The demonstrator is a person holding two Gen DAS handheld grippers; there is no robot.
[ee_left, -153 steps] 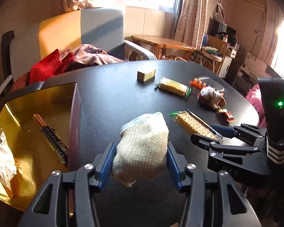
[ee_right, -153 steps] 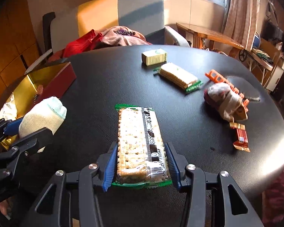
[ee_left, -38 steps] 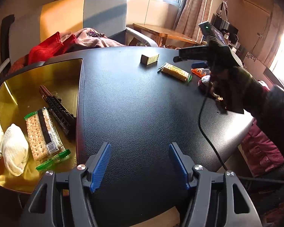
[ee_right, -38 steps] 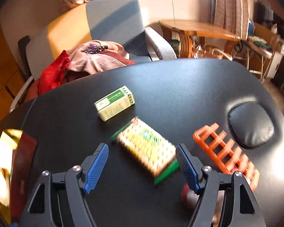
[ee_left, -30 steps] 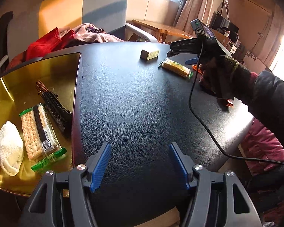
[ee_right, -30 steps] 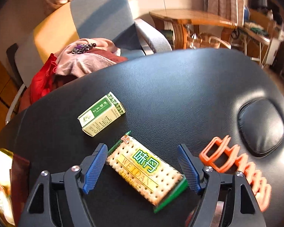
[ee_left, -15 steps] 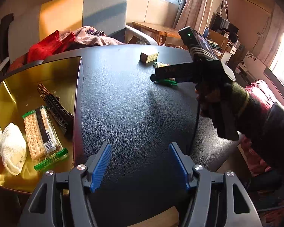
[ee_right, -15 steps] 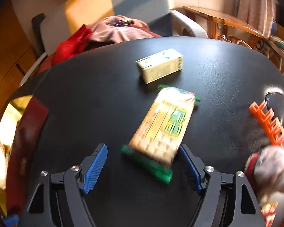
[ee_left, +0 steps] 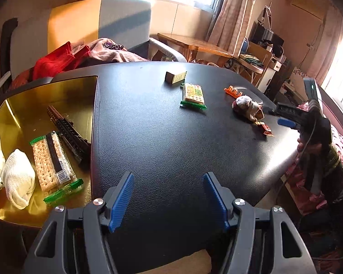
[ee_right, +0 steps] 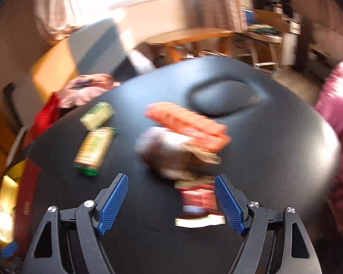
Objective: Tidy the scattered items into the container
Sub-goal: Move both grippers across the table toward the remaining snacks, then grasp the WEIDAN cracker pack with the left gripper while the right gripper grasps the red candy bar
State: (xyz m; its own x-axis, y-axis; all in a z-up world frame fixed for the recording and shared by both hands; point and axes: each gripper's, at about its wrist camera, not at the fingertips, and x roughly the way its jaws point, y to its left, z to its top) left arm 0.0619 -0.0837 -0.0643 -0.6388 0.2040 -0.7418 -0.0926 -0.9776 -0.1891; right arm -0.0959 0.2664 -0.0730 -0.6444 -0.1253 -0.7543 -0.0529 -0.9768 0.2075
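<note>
A lived-in home sitting room: behind the black padded leather table (ee_left: 171,137) stands a yellow-and-grey upholstered armchair (ee_left: 84,27) heaped with red and pink clothes (ee_left: 64,57). Beyond it, beige curtains (ee_left: 226,11) frame a sunlit window, beside a small wooden side table (ee_left: 192,44).

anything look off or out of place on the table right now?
Nothing damaged or spilled. Five items still lie loose on the black table outside the gold container: small box, cracker pack, orange comb, rolled sock, red snack wrapper. The right wrist view is motion-blurred. Both grippers are open, empty.
</note>
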